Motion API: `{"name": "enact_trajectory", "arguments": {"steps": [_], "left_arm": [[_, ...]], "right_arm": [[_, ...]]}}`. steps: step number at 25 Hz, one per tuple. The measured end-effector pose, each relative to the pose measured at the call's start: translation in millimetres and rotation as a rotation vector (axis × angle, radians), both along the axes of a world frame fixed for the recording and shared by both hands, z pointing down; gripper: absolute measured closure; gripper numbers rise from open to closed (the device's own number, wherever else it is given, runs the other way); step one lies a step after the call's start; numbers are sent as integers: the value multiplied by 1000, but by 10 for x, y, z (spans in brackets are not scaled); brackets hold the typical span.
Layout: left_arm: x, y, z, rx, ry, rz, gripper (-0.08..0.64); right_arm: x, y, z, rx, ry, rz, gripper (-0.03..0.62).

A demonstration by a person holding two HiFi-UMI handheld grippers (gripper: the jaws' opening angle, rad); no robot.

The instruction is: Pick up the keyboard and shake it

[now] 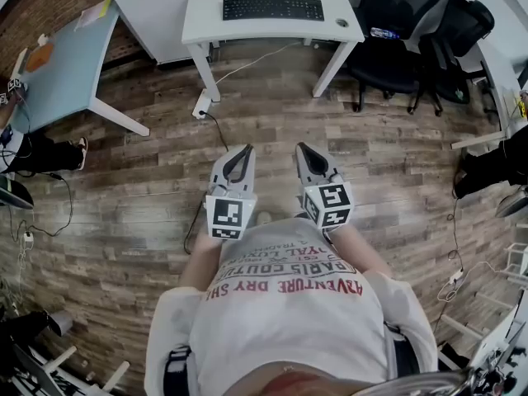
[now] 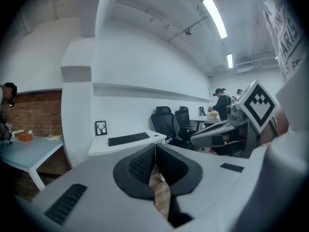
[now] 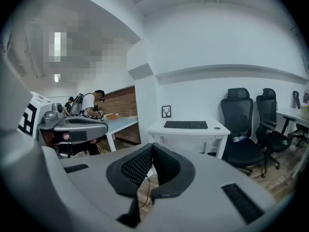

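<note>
A black keyboard [image 1: 273, 8] lies flat on a small white desk [image 1: 206, 19] at the far side of the room; it also shows as the keyboard [image 2: 128, 138] in the left gripper view and the keyboard [image 3: 185, 124] in the right gripper view. My left gripper [image 1: 246, 149] and right gripper [image 1: 302, 148] are held side by side close to my body, well short of the desk, over the wooden floor. Both are shut with nothing between their jaws. The left gripper [image 2: 155, 146] and right gripper [image 3: 152, 145] point towards the desk.
Two black office chairs [image 1: 404, 35] stand right of the desk. A pale blue table [image 1: 62, 60] is at the far left. A power strip and cable [image 1: 202, 106] lie on the floor by the desk's left leg. People sit at the room's edges.
</note>
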State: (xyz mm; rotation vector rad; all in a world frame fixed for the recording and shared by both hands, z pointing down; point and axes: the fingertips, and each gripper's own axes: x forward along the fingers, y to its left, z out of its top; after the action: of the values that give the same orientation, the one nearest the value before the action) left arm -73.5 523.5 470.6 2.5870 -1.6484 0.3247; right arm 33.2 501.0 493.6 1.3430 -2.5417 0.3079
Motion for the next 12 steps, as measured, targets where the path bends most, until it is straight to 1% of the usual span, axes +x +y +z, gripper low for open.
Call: {"name": "enact_trajectory", "arguments": {"steps": [5,8,10,12], "left_arm": [[-38,-37,54,-36,40,-10,532],[-27,-107,117,-52,49,-25,532],[-26,-159,175,-67,56,-42,532],[-34,-239,235,-87,66,-62,532]], "right_arm": [[102,5,39,-27,8,45,568],[209,-56,100,-42,20,58,568],[260,-127,181,-91,-12,72,568],[277,-236,223,-148,-82,77,568]]}}
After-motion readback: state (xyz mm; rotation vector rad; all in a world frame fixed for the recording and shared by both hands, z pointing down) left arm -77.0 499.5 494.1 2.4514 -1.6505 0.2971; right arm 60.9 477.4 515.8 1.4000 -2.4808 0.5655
